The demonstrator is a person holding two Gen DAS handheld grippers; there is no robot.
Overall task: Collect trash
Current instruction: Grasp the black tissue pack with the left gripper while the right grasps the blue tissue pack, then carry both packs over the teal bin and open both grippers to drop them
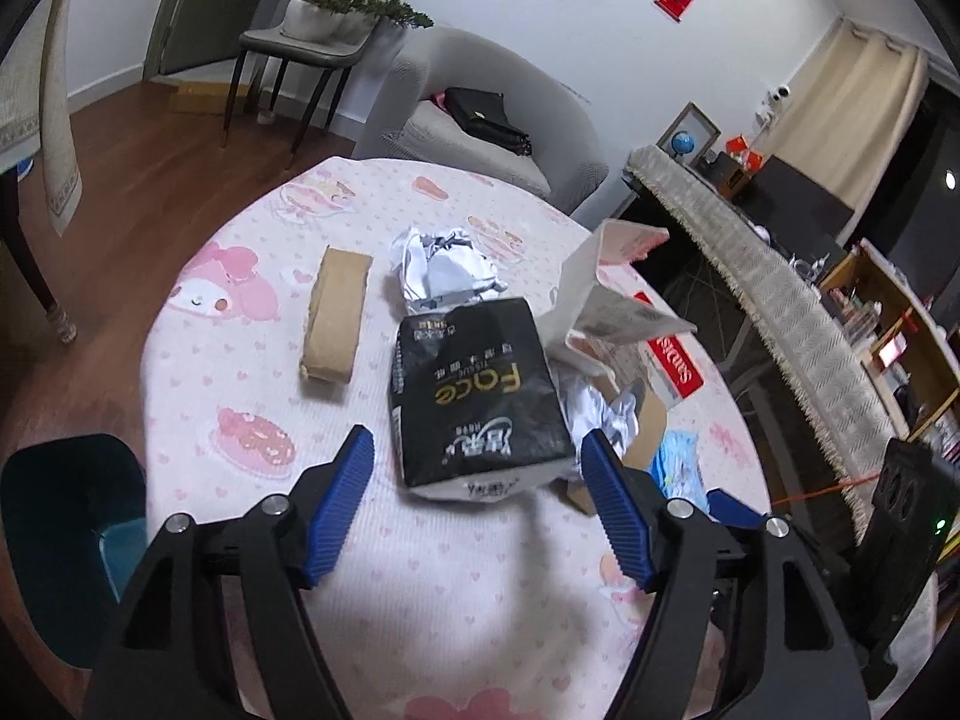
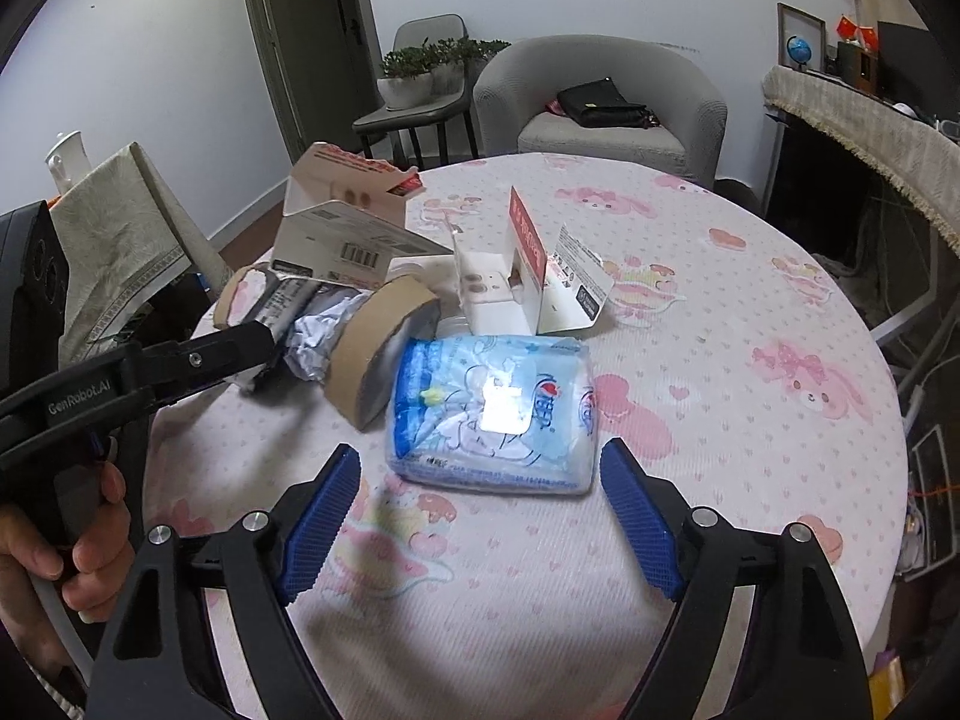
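Note:
A black tissue pack [image 1: 474, 396] lies on the round table [image 1: 252, 312], just ahead of my open left gripper [image 1: 477, 456], its near end between the fingertips. Crumpled silver foil [image 1: 444, 267] lies behind it, a brown paper-wrapped block [image 1: 333, 315] to its left, torn white cartons [image 1: 606, 294] to its right. My open right gripper [image 2: 480, 471] straddles the near edge of a blue tissue pack [image 2: 492, 414]. A brown cardboard ring [image 2: 372, 354], foil [image 2: 318, 336] and cartons [image 2: 522, 264] sit behind. The left gripper [image 2: 264, 348] shows at left, on the black pack.
A dark teal bin [image 1: 72, 540] stands by the table's left edge. A grey armchair [image 2: 600, 102] with a black bag and a chair with potted plants [image 2: 420, 72] stand beyond the table. A cloth-covered counter [image 1: 780, 312] runs along the right.

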